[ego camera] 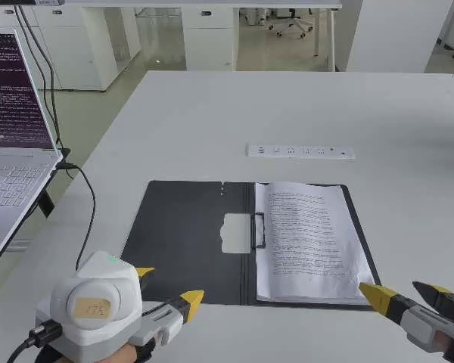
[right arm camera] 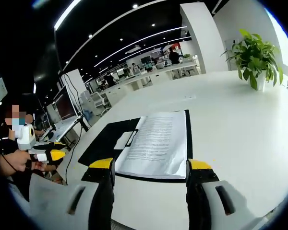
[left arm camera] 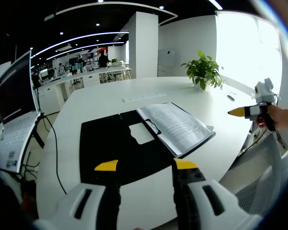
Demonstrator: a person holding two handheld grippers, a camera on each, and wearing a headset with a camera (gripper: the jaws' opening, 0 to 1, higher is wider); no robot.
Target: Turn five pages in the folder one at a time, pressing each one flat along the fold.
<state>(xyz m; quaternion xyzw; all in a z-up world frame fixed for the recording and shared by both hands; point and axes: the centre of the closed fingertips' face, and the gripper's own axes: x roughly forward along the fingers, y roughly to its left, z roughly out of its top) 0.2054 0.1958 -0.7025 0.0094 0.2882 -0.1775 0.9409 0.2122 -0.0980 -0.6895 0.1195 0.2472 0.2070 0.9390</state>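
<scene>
A black folder [ego camera: 181, 242] lies open flat on the white table [ego camera: 287, 106], with a stack of printed pages [ego camera: 309, 238] clipped on its right half. The folder [left arm camera: 115, 143] and pages [left arm camera: 177, 124] lie ahead in the left gripper view; the folder [right arm camera: 103, 139] and pages [right arm camera: 158, 139] lie just beyond the jaws in the right gripper view. My left gripper [ego camera: 166, 283] hovers open at the folder's near left corner. My right gripper [ego camera: 408, 291] hovers open just off the near right corner, holding nothing.
An open laptop [ego camera: 11, 151] sits at the table's left edge with a black cable [ego camera: 87, 204] trailing toward me. A white power strip [ego camera: 300, 151] lies beyond the folder. A potted plant [right arm camera: 252, 60] stands at the far right.
</scene>
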